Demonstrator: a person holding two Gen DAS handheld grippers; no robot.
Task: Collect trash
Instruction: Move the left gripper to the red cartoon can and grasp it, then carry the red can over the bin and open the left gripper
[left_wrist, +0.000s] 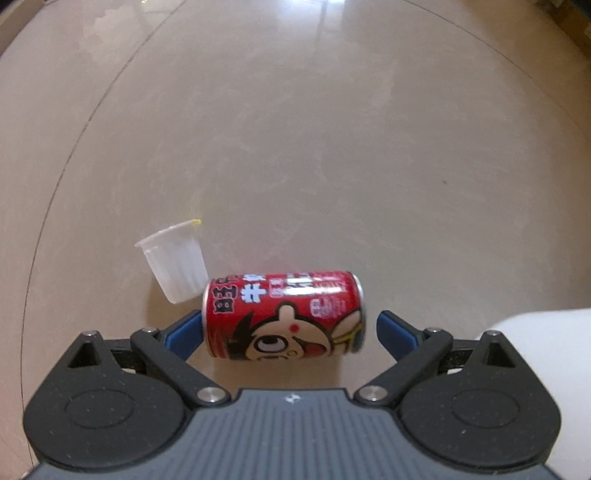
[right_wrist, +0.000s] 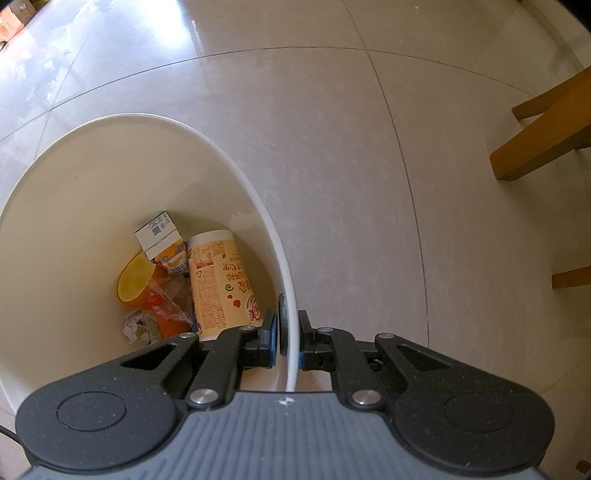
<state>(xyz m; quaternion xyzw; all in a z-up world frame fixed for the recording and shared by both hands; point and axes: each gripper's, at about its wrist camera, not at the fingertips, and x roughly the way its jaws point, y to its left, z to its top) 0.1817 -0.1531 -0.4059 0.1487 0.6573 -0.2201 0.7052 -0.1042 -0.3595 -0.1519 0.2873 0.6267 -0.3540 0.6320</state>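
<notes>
A red drink can (left_wrist: 284, 317) with a cartoon face lies on its side on the beige floor. My left gripper (left_wrist: 288, 326) is open around it, one blue finger at each end of the can, the right finger a little apart from it. A clear ribbed plastic cup (left_wrist: 175, 264) sits tilted just behind the can's left end. In the right wrist view my right gripper (right_wrist: 288, 332) is shut on the rim of a white bin (right_wrist: 236, 162), one finger inside the wall and one outside.
The bin holds a tall cream cup (right_wrist: 221, 284), a small carton (right_wrist: 159, 236), an orange cup (right_wrist: 136, 280) and crumpled wrappers (right_wrist: 162, 306). Its white wall (left_wrist: 546, 350) shows at the left wrist view's right edge. Wooden furniture legs (right_wrist: 546, 136) stand at the right.
</notes>
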